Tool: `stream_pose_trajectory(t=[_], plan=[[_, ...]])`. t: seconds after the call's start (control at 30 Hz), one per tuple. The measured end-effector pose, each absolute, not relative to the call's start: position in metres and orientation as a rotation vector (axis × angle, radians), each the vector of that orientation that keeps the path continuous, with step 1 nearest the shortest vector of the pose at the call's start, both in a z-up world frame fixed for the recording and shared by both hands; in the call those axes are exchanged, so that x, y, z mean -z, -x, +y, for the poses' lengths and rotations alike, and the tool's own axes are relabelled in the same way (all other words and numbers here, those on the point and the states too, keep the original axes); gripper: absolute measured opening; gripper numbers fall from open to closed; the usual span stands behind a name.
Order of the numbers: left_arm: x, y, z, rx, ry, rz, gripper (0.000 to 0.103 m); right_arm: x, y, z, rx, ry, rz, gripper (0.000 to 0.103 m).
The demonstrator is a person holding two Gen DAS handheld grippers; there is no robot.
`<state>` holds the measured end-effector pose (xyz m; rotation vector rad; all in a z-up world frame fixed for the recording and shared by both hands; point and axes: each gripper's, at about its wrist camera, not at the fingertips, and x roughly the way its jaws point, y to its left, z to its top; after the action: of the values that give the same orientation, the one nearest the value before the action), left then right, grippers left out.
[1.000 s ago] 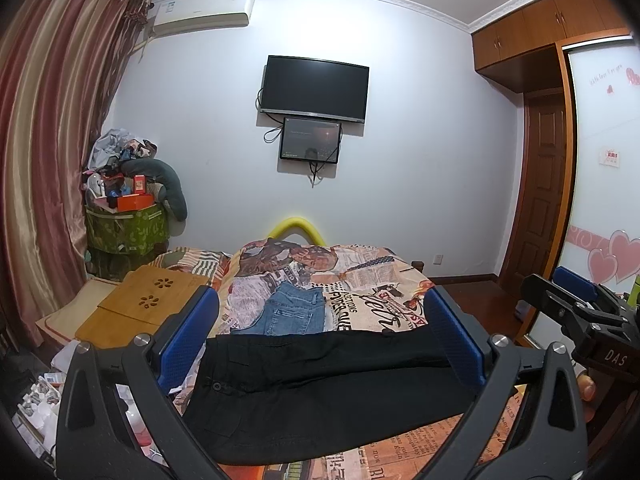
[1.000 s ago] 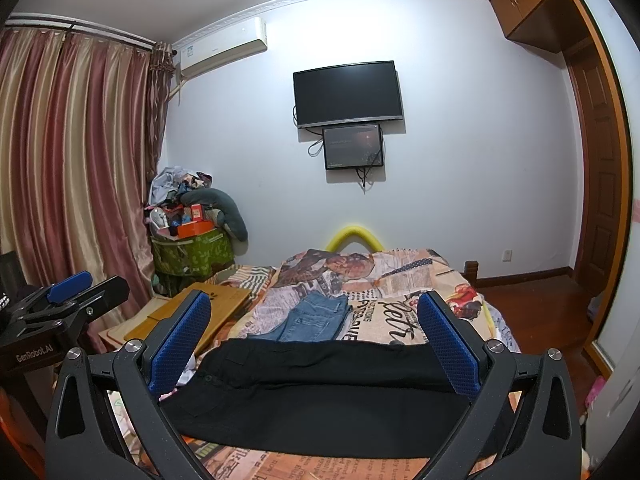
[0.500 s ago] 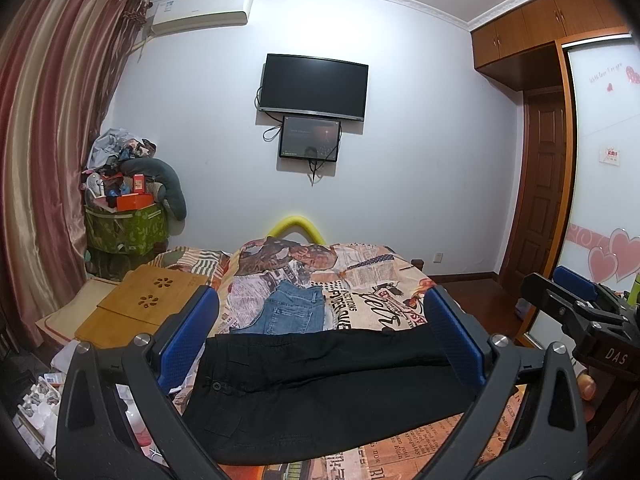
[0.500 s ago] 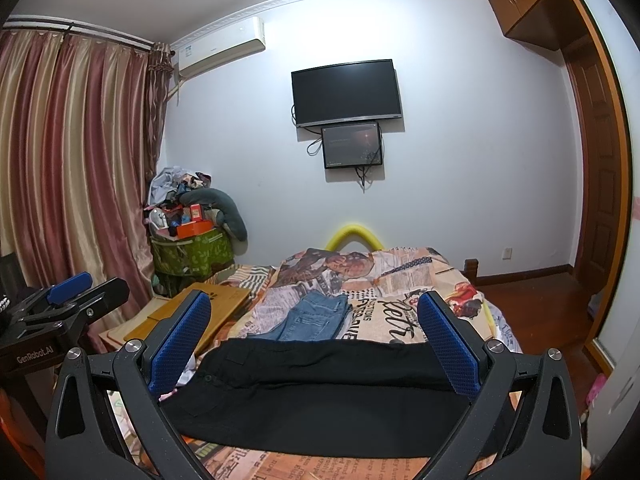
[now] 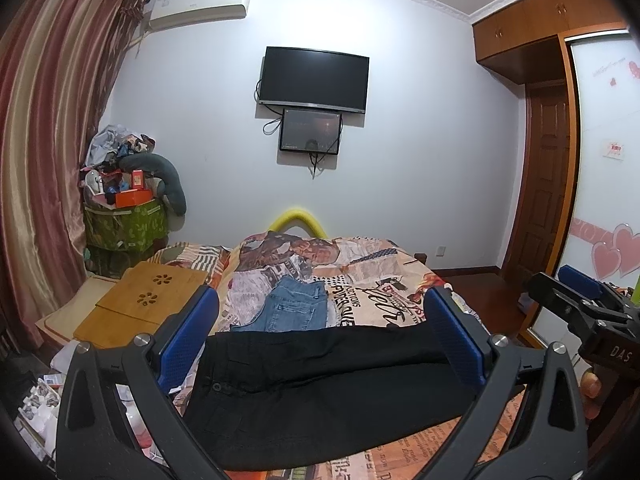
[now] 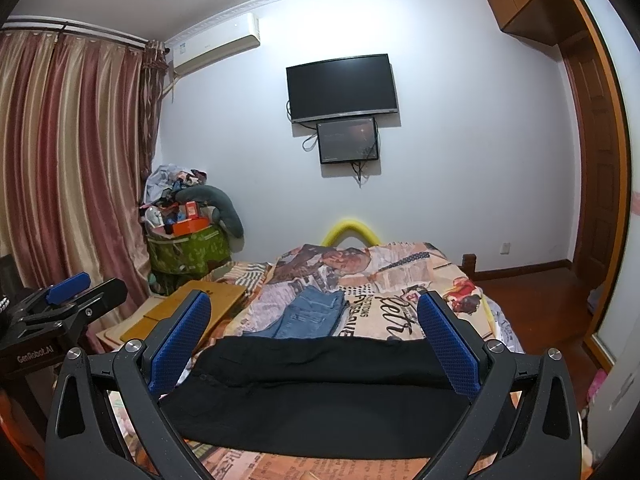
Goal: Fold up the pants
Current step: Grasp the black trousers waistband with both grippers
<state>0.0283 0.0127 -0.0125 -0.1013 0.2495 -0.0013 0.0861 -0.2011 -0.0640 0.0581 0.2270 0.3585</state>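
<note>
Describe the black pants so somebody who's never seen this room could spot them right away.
Find the bed with the newspaper-print cover under the wall TV. The black pants lie flat across its near end. Unlike the jeans just behind them, they are plain black and stretch sideways across the bed.

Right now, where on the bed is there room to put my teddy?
Free: the printed bedspread beyond the blue jeans, toward the far wall, and right of them. Crowded: the near edge, covered by the black pants; the wooden board sits left.

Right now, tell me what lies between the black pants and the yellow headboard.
Folded blue jeans on the printed bedspread, beyond the black pants and before the yellow headboard; both wrist views show it.
</note>
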Motion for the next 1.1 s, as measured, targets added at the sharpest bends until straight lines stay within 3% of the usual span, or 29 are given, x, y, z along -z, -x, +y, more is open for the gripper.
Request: stream_pose_trajectory(t=[0.6, 1.1], plan=[[0.063, -0.179, 0.088, -0.132, 0.109, 0.502, 0.103, 0.098, -0.189, -0.201, -0.283, -0.033, 0.370, 0.103], [0.181, -0.338, 0.171, -0.295, 0.070, 0.877, 0.103, 0.158, -0.297, -0.194, -0.375, 0.169, 0.579, 0.103]])
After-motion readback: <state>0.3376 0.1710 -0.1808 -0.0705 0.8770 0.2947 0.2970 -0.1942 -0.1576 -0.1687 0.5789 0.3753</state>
